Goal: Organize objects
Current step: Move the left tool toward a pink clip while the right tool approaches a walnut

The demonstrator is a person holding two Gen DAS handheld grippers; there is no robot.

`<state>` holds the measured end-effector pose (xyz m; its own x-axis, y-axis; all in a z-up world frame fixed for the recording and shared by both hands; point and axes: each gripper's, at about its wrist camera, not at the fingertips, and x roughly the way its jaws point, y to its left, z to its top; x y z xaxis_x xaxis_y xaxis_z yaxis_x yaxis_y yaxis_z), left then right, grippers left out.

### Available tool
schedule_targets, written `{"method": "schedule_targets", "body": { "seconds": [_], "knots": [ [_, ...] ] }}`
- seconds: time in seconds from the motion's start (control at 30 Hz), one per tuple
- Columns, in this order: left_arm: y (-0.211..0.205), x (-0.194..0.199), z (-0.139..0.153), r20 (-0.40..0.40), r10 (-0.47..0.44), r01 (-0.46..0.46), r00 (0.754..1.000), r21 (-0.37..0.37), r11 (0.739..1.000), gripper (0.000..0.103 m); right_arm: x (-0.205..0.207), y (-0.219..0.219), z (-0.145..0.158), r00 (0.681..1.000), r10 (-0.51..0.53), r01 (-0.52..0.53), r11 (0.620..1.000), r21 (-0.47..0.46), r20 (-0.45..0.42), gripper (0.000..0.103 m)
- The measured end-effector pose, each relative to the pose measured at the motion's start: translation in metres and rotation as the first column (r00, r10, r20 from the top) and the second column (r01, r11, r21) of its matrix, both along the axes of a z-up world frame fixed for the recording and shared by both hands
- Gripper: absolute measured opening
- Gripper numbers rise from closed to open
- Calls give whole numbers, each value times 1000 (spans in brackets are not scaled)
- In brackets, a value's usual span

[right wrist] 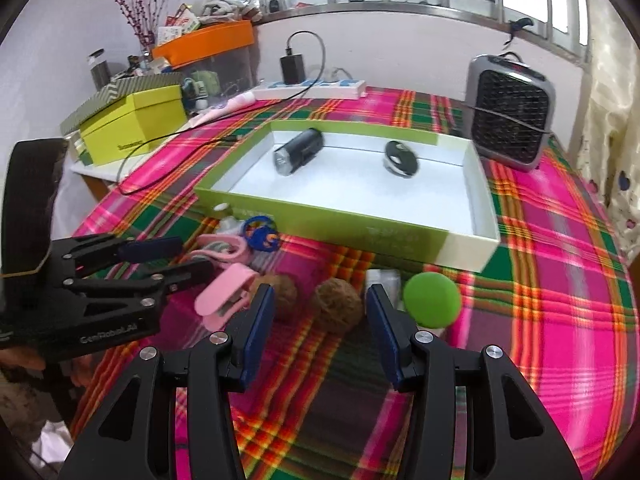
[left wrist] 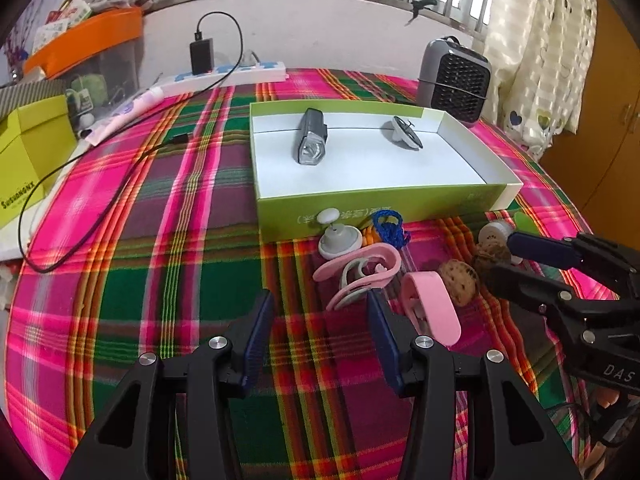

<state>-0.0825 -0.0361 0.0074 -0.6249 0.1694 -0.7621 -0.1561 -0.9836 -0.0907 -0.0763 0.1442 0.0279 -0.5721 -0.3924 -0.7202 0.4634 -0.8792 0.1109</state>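
So far only a grey flashlight (right wrist: 298, 151) and a round black gadget (right wrist: 401, 159) lie inside the green box (right wrist: 328, 216). Pink clips (left wrist: 358, 270), walnuts (right wrist: 338, 306) and a green ball (right wrist: 432, 305) wait just before it. The left gripper (left wrist: 320, 320) and right gripper (right wrist: 320, 316) both hang parted and empty.

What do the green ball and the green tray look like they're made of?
Green ball: probably foam or soft rubber, with a matte surface and no glare. Green tray: looks like cardboard, with thin folded walls, a printed green outside and a plain white inside.
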Motion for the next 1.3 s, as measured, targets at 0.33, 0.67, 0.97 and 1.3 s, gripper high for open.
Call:
{"method": "schedule_targets", "body": {
  "seconds": [0.33,0.67,0.97,1.3],
  "knots": [
    [2,-4,1,-3,-57,57,998,4,998,47,-9,1,-4,1000,-4,4,1000,-3,28,49],
    [12,-9,6,-30,-131,130,991,-44,991,47,-13,14,-7,997,-24,29,998,-61,76,49],
    [17,-15,6,-32,-170,168,985,-51,984,47,-16,9,-10,997,-20,22,999,-28,75,47],
    [16,-13,2,-16,-159,159,987,-28,987,32,-16,6,-14,997,-17,17,1000,1,80,33]
  ]
}}
